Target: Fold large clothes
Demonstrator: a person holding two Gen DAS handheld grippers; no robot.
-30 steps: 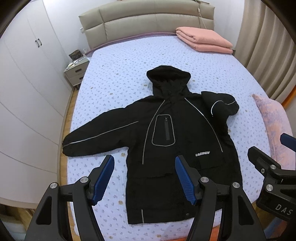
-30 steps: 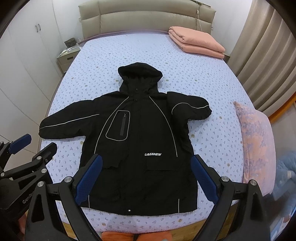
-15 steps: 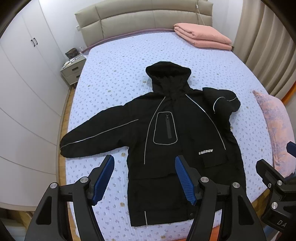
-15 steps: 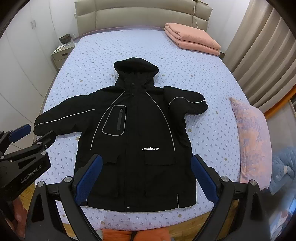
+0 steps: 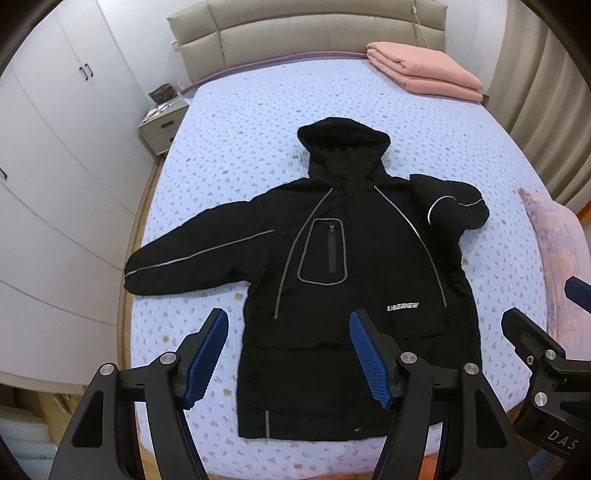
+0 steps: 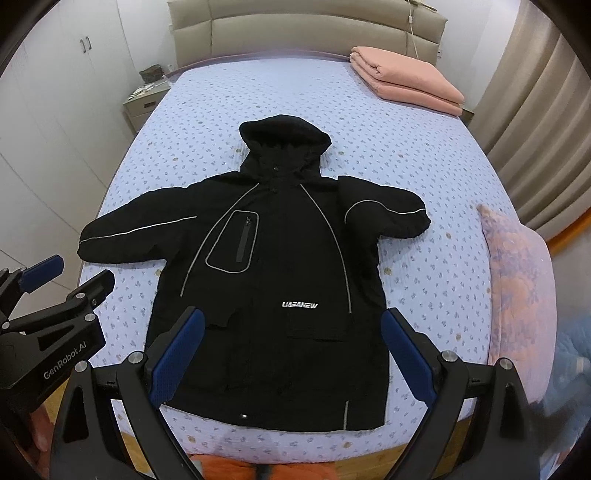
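A black hooded jacket lies flat, front up, on the bed, hood toward the headboard. It also shows in the right wrist view. Its left sleeve stretches out to the bed's left edge. Its right sleeve is bunched up short. My left gripper is open and empty, held above the hem at the bed's foot. My right gripper is open and empty, also above the hem. Each gripper shows at the side of the other's view.
The bed has a lilac patterned sheet and a beige headboard. A folded pink blanket lies at the far right corner. A pink pillow lies at the right edge. White wardrobes and a nightstand stand on the left.
Both grippers have drifted slightly over the foot of the bed, so the view of the jacket shifted a little. Both stay open. The jacket has not moved.
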